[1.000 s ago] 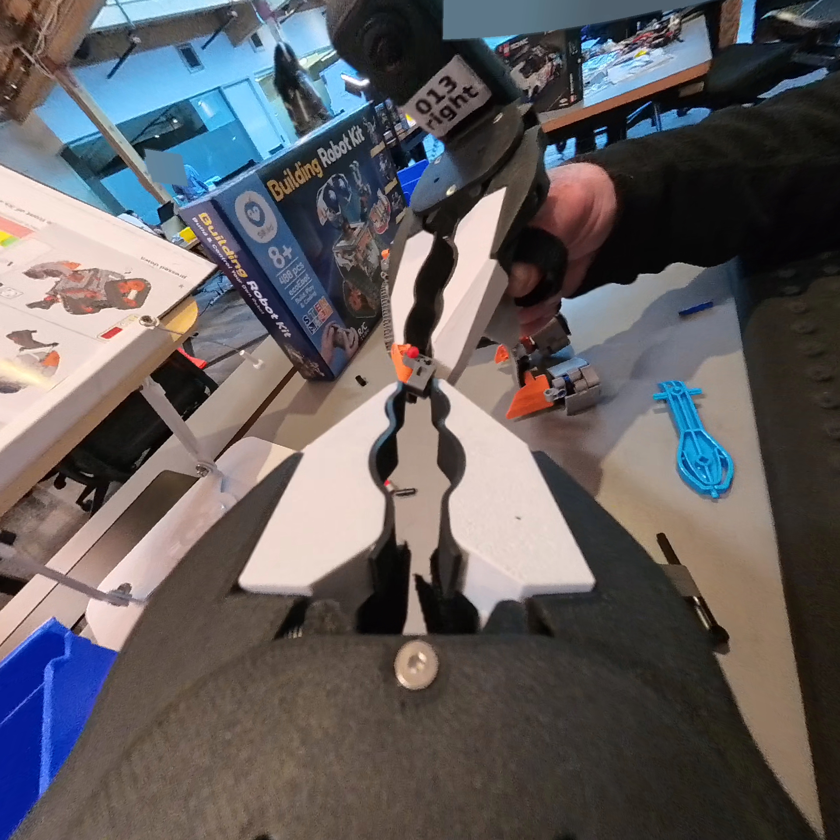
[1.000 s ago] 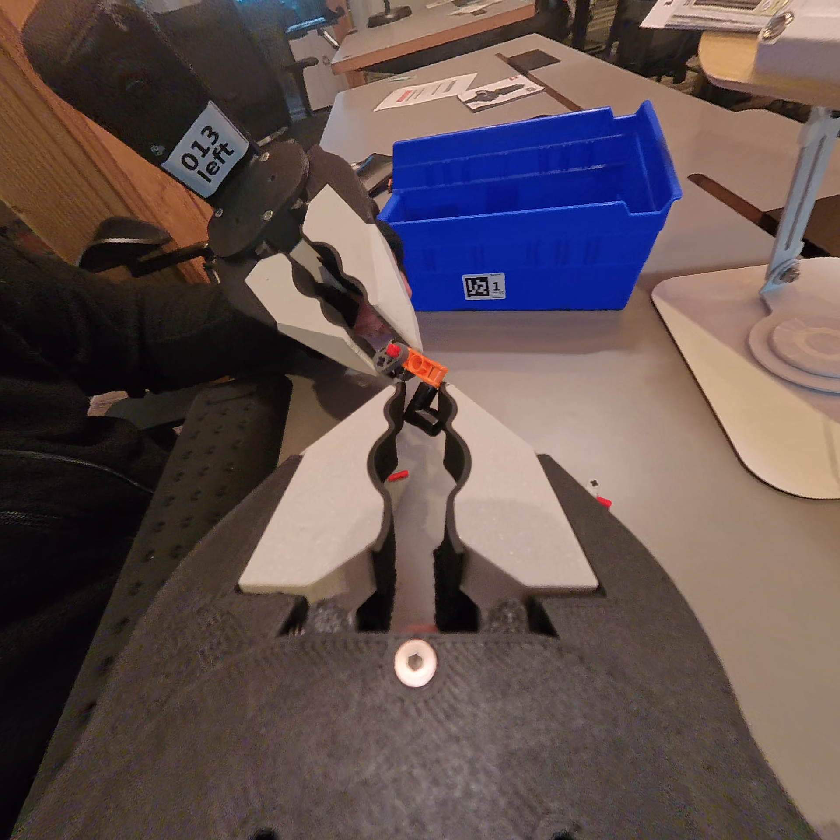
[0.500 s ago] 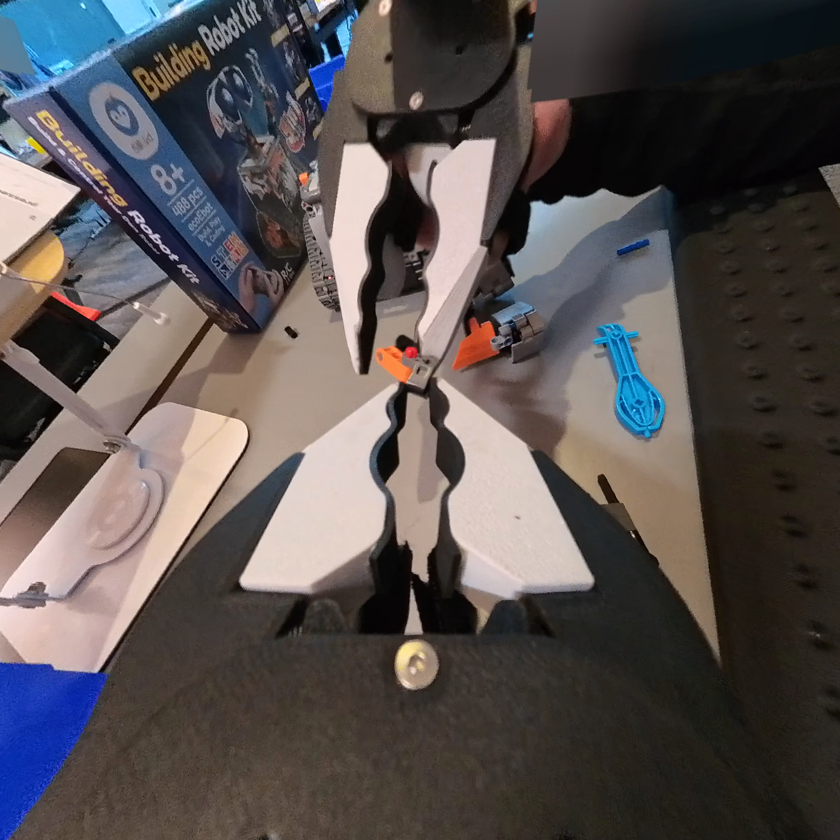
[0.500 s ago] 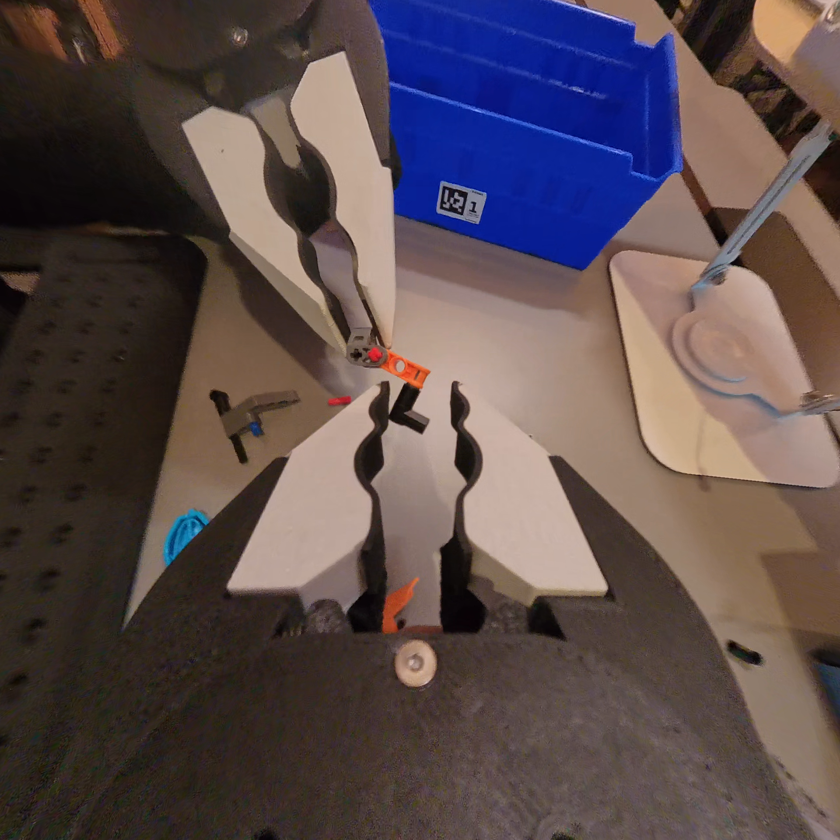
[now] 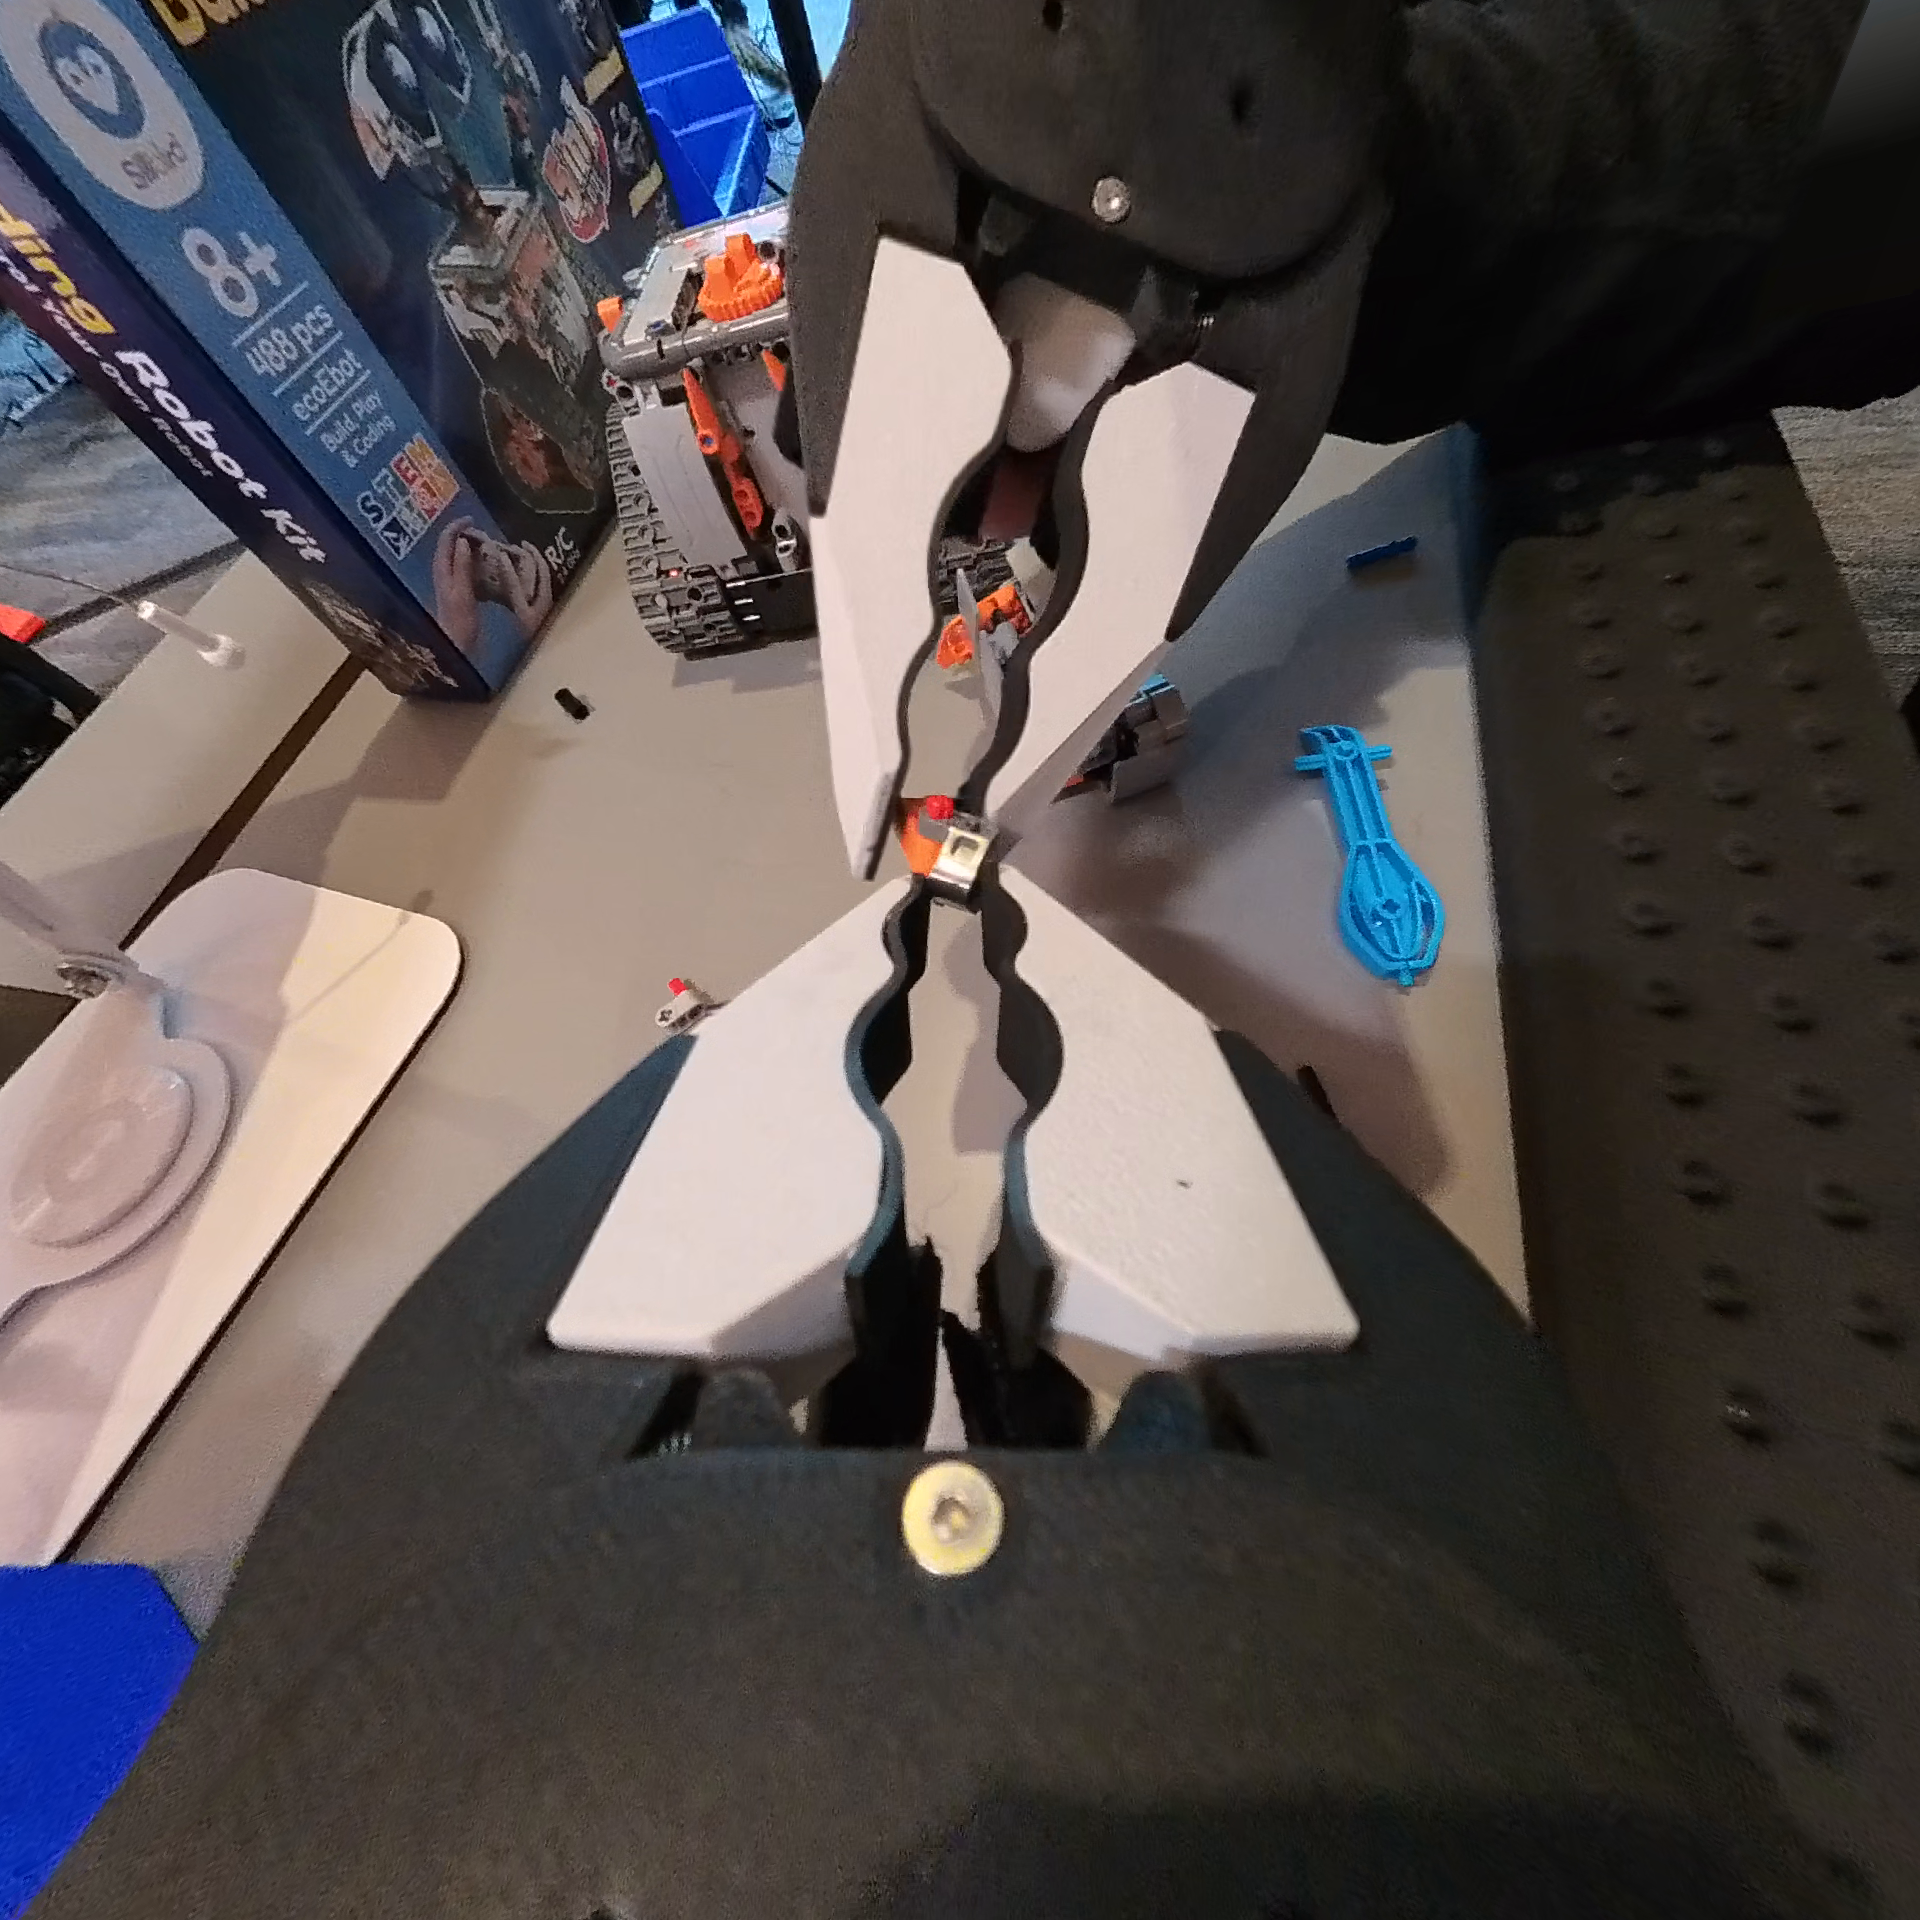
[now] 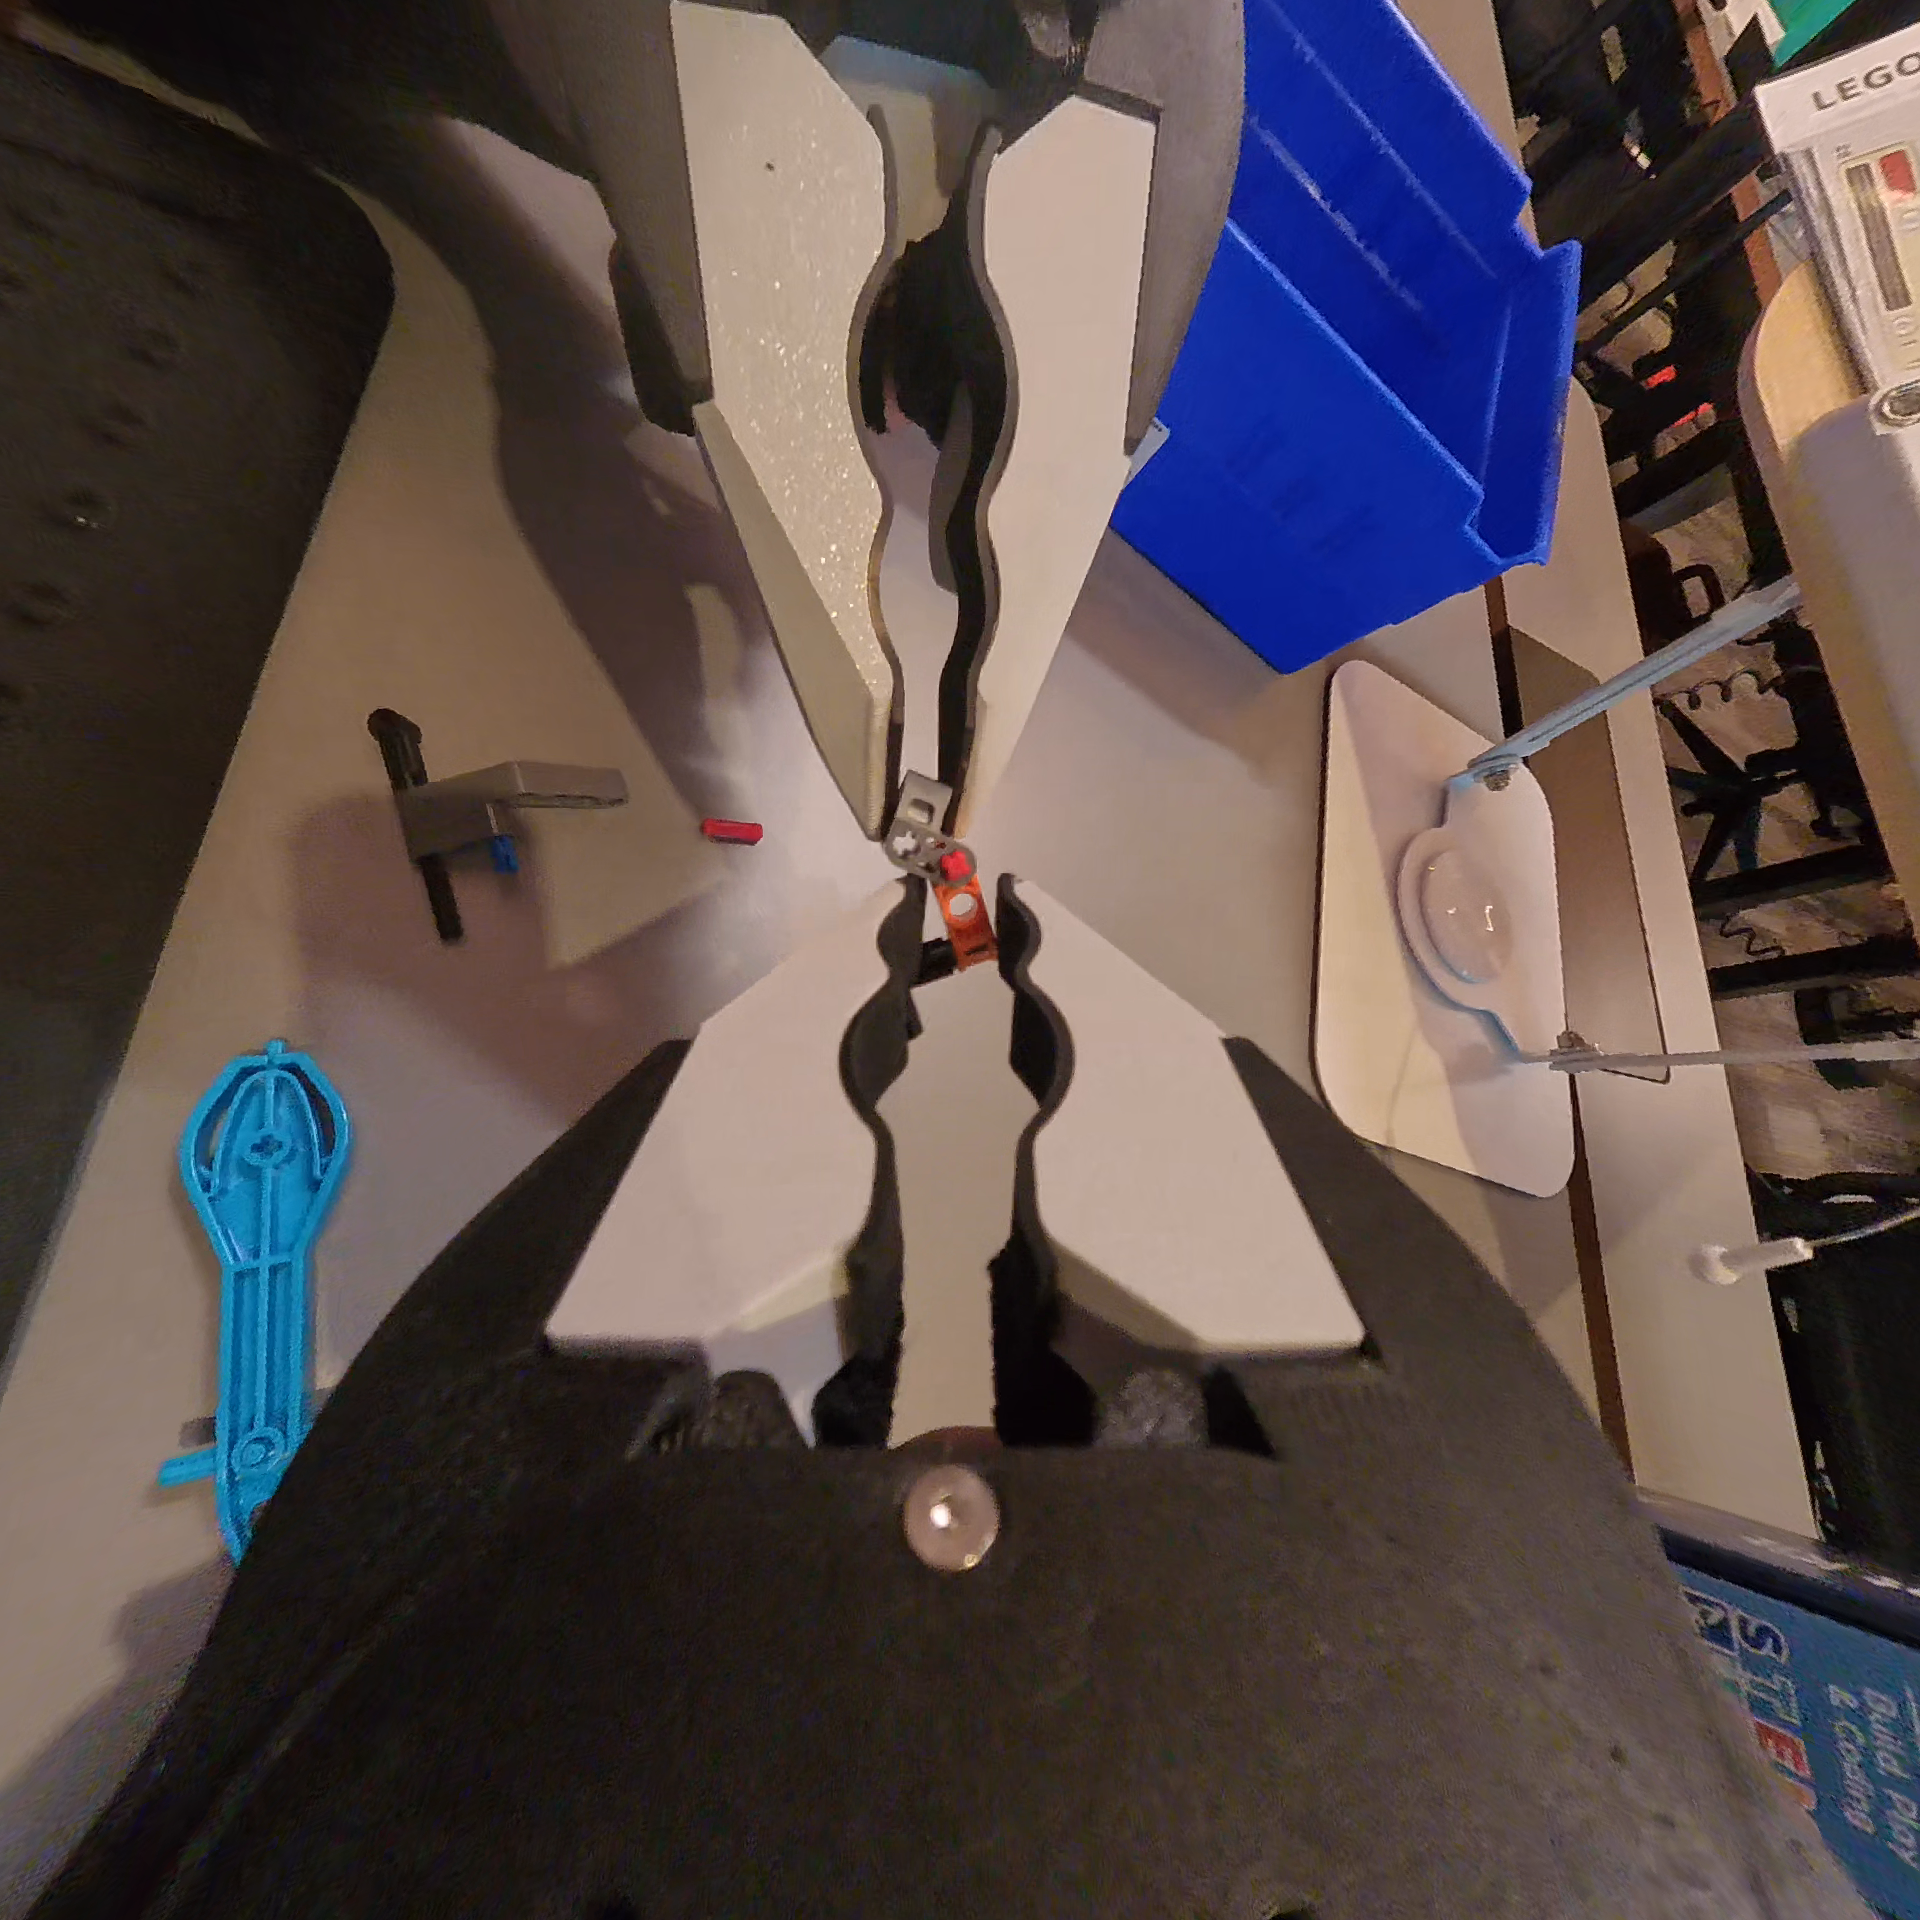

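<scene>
My left gripper (image 5: 951,899) is shut on a small grey connector (image 5: 961,857). An orange beam (image 6: 964,914) with a red pin is joined to that connector. My right gripper (image 6: 961,899) meets it tip to tip and is closed around the orange beam, with a black pin (image 6: 935,951) against its left finger. Both hold the little assembly just above the grey table (image 5: 623,831). In the left wrist view the right gripper (image 5: 935,821) comes down from the top. In the right wrist view the left gripper (image 6: 920,800) comes down from the top, holding the grey connector (image 6: 920,821).
A tracked robot model (image 5: 717,468) and a kit box (image 5: 312,364) stand behind. On the table lie a light-blue separator tool (image 6: 260,1247), a grey L-piece on a black axle (image 6: 499,810), a red pin (image 6: 730,829) and an orange-grey sub-assembly (image 5: 1143,727). A blue bin (image 6: 1351,416), white stand base (image 6: 1444,935) and black mat (image 5: 1714,1039) surround them.
Both grippers tilted down over the table and lined up tip to tip. The right gripper opened half a second ago and has closed again around the orange beam.
</scene>
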Tool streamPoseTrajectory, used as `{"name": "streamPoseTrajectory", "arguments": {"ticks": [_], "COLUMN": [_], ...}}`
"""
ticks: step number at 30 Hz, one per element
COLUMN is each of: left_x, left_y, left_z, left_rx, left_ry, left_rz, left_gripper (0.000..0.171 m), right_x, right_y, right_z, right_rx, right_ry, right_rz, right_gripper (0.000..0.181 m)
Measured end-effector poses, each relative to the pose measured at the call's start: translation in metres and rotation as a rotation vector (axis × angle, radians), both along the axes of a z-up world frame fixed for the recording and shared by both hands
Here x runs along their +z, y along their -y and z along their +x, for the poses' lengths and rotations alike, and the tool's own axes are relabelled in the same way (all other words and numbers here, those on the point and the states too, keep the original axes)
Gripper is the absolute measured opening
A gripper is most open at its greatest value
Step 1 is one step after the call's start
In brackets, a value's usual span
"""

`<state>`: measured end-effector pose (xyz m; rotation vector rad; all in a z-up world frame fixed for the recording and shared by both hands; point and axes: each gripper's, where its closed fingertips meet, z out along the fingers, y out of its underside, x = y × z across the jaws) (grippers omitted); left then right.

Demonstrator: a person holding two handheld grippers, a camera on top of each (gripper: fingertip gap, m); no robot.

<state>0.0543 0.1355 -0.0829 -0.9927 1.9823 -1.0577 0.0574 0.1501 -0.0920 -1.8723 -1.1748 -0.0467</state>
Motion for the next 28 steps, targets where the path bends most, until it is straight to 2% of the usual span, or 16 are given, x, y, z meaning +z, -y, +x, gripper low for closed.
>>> {"name": "streamPoseTrajectory", "arguments": {"ticks": [10, 13, 28], "left_x": [0.012, 0.014, 0.021], "left_y": [0.001, 0.001, 0.000], "left_z": [0.001, 0.002, 0.002], "left_rx": [-0.005, -0.002, 0.002], "left_ry": [0.037, 0.042, 0.070], "left_rz": [-0.122, -0.133, -0.198], "left_gripper": [0.010, 0.014, 0.016], "right_x": [0.009, 0.011, 0.018], "right_y": [0.002, 0.001, -0.001], "right_z": [-0.002, -0.002, 0.002], "right_rx": [0.014, 0.013, -0.001], "right_ry": [-0.095, -0.118, -0.191], "right_rz": [-0.008, -0.009, -0.003], "right_gripper": [0.007, 0.005, 0.004]}}
